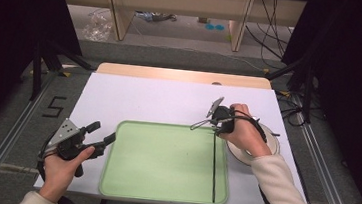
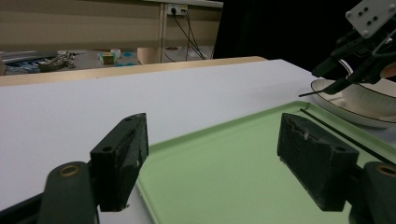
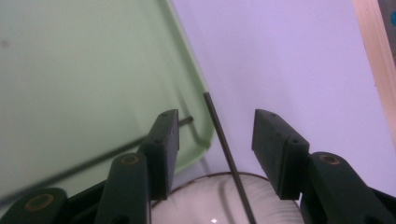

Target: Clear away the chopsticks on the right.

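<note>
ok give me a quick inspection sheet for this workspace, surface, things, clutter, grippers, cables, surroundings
Surface: white table top, wooden strip along its far edge.
Things: green tray near the front edge; one black chopstick lies along the tray's right side; a second chopstick rests across the white bowl, which stands right of the tray.
Clutter: nothing seen on the table.
Grippers: left gripper open at the tray's left edge, empty; right gripper open above the bowl, astride the second chopstick.
Cables: one trails from the right gripper along the sleeve.
Surroundings: black curtains, wooden furniture, floor cables behind.
</note>
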`<state>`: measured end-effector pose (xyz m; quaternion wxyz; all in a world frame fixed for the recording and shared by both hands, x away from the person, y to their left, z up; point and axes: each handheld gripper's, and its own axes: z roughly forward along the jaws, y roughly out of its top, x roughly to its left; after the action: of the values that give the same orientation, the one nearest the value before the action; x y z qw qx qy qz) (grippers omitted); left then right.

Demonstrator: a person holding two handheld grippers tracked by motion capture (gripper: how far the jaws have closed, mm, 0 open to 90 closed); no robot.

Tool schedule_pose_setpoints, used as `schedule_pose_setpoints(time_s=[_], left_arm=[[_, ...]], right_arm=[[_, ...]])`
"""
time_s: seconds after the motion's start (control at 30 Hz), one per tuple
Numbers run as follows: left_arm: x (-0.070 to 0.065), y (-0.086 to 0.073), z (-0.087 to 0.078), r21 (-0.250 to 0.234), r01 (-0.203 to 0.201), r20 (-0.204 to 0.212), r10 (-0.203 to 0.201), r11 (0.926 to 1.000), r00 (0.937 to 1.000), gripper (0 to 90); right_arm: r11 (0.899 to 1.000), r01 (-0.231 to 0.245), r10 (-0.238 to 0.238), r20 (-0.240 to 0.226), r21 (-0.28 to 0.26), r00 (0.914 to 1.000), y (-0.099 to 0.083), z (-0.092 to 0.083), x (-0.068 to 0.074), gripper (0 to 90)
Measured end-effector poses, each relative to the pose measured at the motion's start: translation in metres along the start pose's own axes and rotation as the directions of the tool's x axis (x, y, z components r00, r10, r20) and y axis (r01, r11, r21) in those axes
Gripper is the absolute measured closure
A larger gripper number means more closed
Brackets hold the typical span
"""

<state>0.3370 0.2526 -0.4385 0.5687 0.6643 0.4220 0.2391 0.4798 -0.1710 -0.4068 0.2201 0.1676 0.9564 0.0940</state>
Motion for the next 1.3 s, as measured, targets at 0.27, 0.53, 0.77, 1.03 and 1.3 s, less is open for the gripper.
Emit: schedule_pose_setpoints(time_s=[0.27,0.53,0.77,1.03,1.3], left_arm=[[0.000,0.000,0.001,0.002,0.001,0.004,-0.001,1.0000,1.0000,24.8],[0.000,-0.001,0.000,0.004,0.002,0.002,-0.002,1.0000,1.0000,24.8],[0.000,-0.001,0.000,0.004,0.003,0.002,-0.003,1.0000,1.0000,24.9],[0.001,-0.001,0.000,0.005,0.004,0.002,-0.004,1.0000,1.0000,24.9],[0.001,-0.001,0.000,0.001,0.009,0.005,-0.009,1.0000,0.9999,24.9]], right_arm=[[0.980,0.188,-0.188,-0.009,0.069,0.9821,0.003,0.016,-0.005,60.1],[0.971,0.223,-0.220,-0.040,0.089,0.9746,0.001,0.030,-0.007,63.1],[0.965,0.243,-0.239,-0.043,0.101,0.9700,0.003,0.038,-0.013,68.4],[0.956,0.261,-0.259,-0.034,0.134,0.9653,0.005,0.043,-0.012,75.4],[0.960,0.260,-0.262,0.005,0.108,0.9651,0.004,0.040,-0.012,87.8]])
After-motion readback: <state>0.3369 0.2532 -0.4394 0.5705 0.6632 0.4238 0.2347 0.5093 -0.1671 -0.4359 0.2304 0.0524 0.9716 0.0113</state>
